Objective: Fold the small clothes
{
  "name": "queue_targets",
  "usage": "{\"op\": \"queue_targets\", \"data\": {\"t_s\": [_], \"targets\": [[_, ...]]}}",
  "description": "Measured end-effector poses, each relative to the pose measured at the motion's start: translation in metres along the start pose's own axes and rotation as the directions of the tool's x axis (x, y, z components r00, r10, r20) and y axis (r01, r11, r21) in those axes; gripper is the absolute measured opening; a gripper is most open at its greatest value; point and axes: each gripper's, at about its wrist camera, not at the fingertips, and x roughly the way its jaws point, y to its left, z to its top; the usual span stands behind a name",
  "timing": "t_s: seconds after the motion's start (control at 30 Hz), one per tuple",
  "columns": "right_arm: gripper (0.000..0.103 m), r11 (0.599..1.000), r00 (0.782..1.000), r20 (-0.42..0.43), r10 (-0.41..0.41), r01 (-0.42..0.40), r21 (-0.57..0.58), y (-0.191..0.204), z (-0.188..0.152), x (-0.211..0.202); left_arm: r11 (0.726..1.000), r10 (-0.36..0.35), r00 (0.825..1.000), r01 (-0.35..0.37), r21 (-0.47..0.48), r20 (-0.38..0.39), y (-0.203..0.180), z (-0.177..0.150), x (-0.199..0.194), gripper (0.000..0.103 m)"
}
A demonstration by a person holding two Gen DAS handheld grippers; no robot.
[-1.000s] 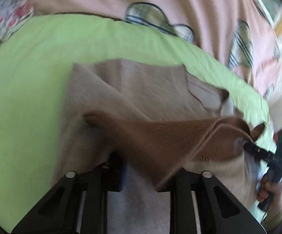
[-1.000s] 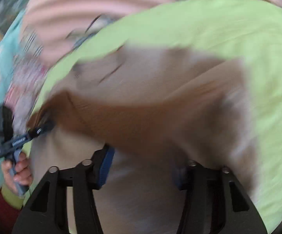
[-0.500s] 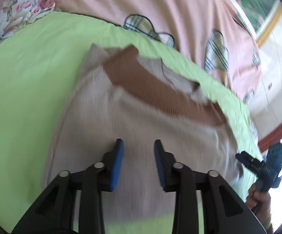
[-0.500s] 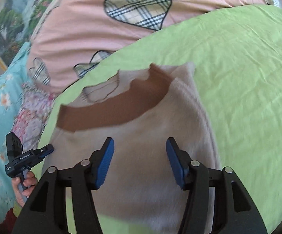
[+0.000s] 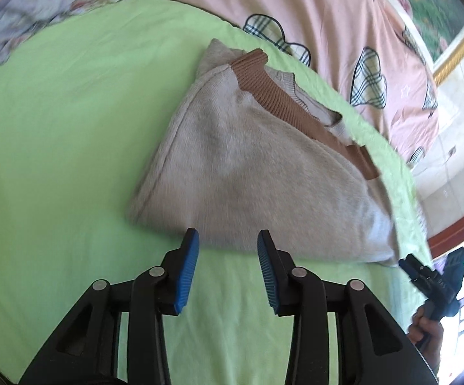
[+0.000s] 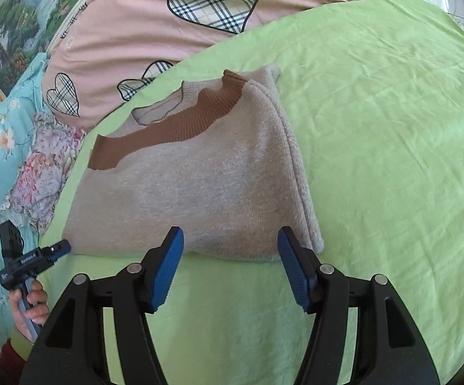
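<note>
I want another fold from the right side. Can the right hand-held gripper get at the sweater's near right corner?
Probably yes: the right hand-held gripper is open and empty just short of the sweater, with only bare green sheet between.

Both grippers are black plastic frames with silver round screws at the pivots and ribbed blue pads on the fingers: the left gripper (image 5: 227, 256), the right gripper (image 6: 230, 253). The left hand (image 6: 29, 308) wears a yellow-green cuff over a dark red sleeve.
</note>
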Motion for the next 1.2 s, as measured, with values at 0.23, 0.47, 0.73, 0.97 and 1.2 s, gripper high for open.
{"op": "queue_targets", "data": {"t_s": [0.23, 0.47, 0.73, 0.97, 1.2], "targets": [[0.063, 0.998, 0.998, 0.026, 0.054, -0.054, -0.011, 0.02, -0.014, -0.02, 0.995, -0.049, 0.999, 0.048, -0.083, -0.014, 0.0, -0.024, -0.007, 0.049], [0.066, 0.995, 0.995, 0.003, 0.097, -0.097, -0.011, 0.035, -0.029, -0.021, 0.985, -0.086, 0.996, 0.081, -0.154, -0.026, 0.002, -0.03, 0.002, 0.054], [0.067, 0.991, 0.991, -0.024, 0.13, -0.13, -0.02, 0.043, -0.034, -0.016, 0.969, -0.101, 0.995, 0.101, -0.225, 0.011, 0.009, -0.013, 0.019, 0.066], [0.068, 0.989, 0.988, -0.04, 0.147, -0.148, -0.012, 0.043, -0.034, -0.008, 0.96, -0.08, 0.995, 0.094, -0.263, 0.065, 0.012, 0.007, 0.032, 0.069], [0.068, 0.986, 0.985, -0.054, 0.165, -0.165, 0.002, 0.041, -0.036, 0.001, 0.959, -0.027, 0.995, 0.053, -0.277, 0.097, 0.011, 0.02, 0.038, 0.058]]}}
